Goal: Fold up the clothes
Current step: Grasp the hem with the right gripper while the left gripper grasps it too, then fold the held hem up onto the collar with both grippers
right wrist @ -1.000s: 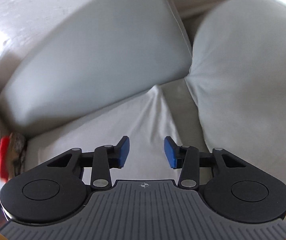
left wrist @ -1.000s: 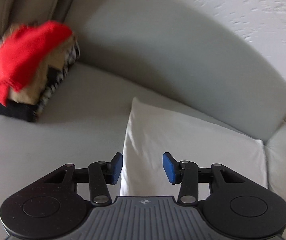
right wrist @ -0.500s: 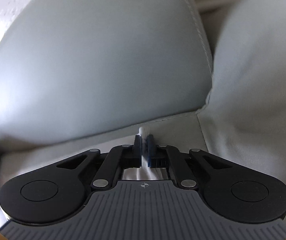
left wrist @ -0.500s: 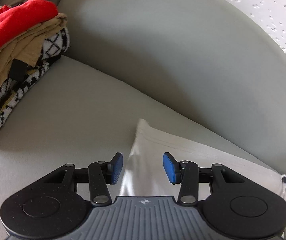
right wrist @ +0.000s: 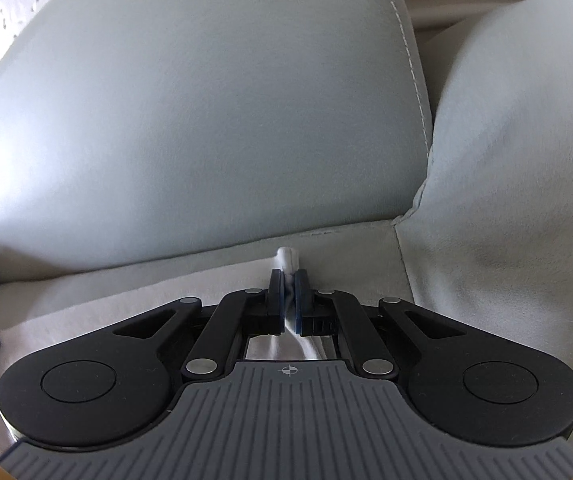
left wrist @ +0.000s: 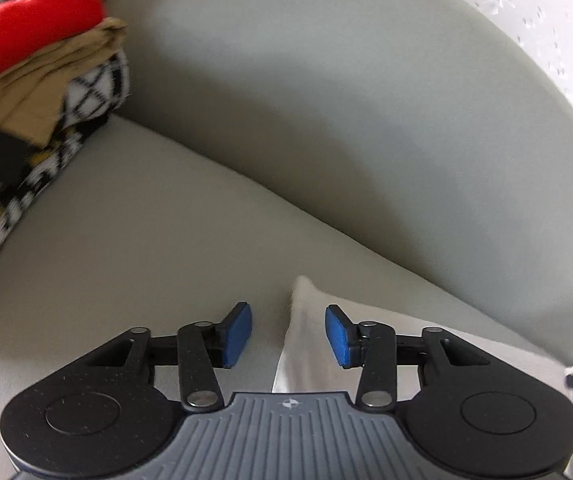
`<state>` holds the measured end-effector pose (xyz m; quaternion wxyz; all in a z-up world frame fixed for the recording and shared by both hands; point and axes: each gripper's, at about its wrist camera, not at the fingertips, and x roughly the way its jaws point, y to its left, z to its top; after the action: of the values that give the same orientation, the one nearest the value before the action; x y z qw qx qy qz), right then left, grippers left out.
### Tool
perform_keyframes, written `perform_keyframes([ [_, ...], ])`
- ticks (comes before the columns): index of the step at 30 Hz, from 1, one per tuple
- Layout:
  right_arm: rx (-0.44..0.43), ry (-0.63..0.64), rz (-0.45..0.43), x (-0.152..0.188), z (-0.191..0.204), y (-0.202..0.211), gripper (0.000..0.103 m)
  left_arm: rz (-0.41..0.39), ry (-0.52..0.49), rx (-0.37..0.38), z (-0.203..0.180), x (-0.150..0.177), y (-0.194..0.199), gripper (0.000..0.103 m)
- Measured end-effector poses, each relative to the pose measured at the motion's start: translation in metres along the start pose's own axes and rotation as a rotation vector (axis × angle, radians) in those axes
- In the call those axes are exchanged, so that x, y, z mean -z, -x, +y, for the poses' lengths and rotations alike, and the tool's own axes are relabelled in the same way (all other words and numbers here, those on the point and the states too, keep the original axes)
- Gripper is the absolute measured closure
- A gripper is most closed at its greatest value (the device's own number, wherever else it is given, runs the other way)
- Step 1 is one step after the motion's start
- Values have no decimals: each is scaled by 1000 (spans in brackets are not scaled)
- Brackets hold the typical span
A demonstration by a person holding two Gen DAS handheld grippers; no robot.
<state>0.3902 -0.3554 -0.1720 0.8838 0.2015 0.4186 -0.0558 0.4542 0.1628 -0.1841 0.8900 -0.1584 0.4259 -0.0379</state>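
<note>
Right wrist view: the right gripper (right wrist: pixel 289 280) pinches the white cloth's (right wrist: pixel 86 312) corner; the left gripper (left wrist: pixel 288 334) gapes, straddling its other corner.

A pale grey sofa fills both views. Its seat cushion (left wrist: pixel 134 232) is smooth and lighter than the rounded back cushion (left wrist: pixel 326 112) rising behind it. A stitched seam (right wrist: pixel 410 60) runs down the back cushion's edge, beside a plump armrest (right wrist: pixel 526 120). Behind the sofa stands a white textured wall (left wrist: pixel 546 12), brightly lit.
</note>
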Motion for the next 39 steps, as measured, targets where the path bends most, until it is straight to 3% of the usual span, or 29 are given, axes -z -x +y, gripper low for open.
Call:
perform_keyframes([
  [2, -10, -15, -4, 1, -2, 1, 98, 6, -20, 7, -2, -4, -5, 94],
  [4, -9, -16, -11, 4, -1, 3, 99, 4, -61, -9, -8, -5, -7, 101],
  [11, -3, 6, -100, 20, 11, 44, 101, -61, -132, -51, -25, -1, 20, 101],
  [19, -114, -120, -88, 54, 2, 146, 101, -86, -115, 46, -32, 20, 110, 101],
  [24, -105, -172, -82, 89, -15, 214, 101, -99, -63, 107, -24, 57, 178, 101],
  [29, -13, -252, 16, 144, -46, 242, 101, -37, -4, 67, 1, 104, 215, 101],
  [32, 28, -253, 56, 181, -60, 254, 101, 26, -22, 10, 1, 136, 219, 101],
  [35, 25, -246, 47, 199, -62, 263, 101, 58, -105, -67, -16, 166, 227, 101],
  [39, 11, -240, 32, 205, -80, 267, 101, 25, -128, -110, -20, 189, 253, 101],
])
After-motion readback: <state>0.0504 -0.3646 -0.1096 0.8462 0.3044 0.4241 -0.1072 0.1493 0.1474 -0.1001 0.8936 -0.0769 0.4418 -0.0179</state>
